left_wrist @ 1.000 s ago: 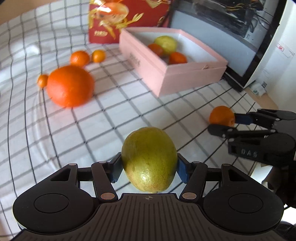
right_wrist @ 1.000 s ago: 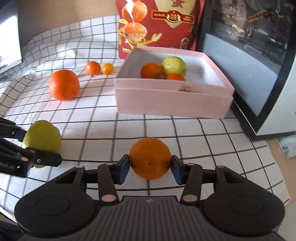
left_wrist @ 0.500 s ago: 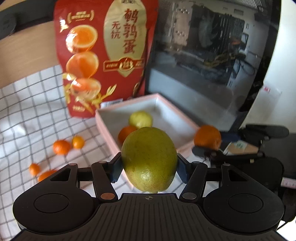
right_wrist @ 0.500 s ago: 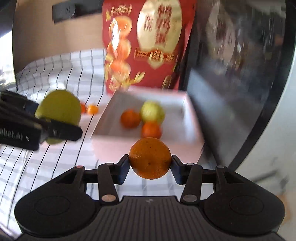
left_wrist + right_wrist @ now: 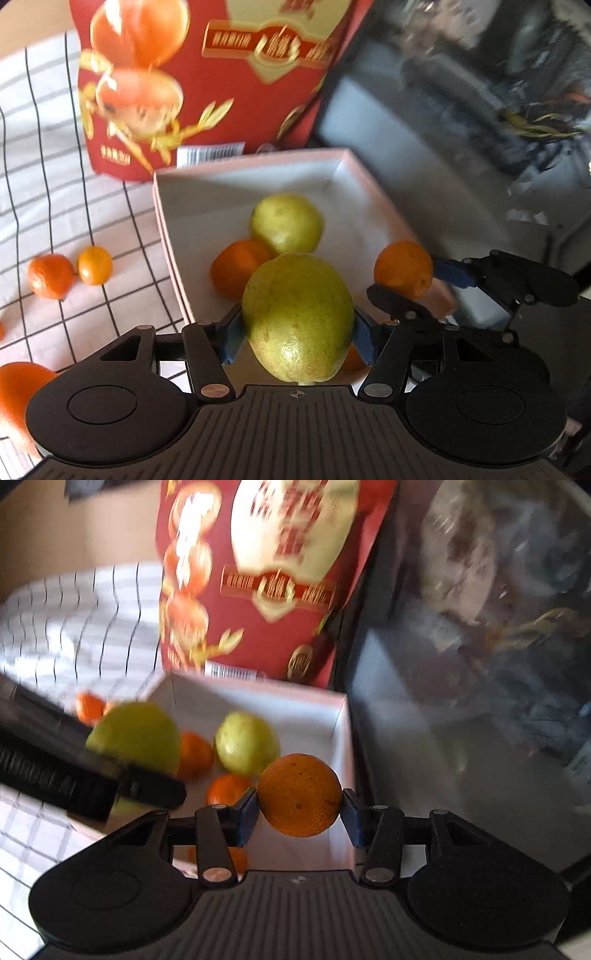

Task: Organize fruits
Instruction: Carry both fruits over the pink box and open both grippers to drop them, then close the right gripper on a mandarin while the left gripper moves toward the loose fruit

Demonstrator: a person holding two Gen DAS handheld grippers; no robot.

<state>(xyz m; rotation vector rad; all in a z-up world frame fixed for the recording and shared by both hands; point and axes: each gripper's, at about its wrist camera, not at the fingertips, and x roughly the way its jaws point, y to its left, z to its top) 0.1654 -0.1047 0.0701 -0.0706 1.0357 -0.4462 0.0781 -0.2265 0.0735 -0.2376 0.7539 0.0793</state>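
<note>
Fruits approx half sorted: left tongs (image 5: 298, 338) clamped on pear (image 5: 297, 317), right tongs (image 5: 300, 805) clamped on orange (image 5: 299, 794), both above pink box (image 5: 173, 236); small oranges (image 5: 50, 276) left of tongs wait on desk (image 5: 44, 177).

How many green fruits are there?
2. One green fruit is gripped in the left tool above the pink box; the other lies inside it. More may be hidden.
</note>
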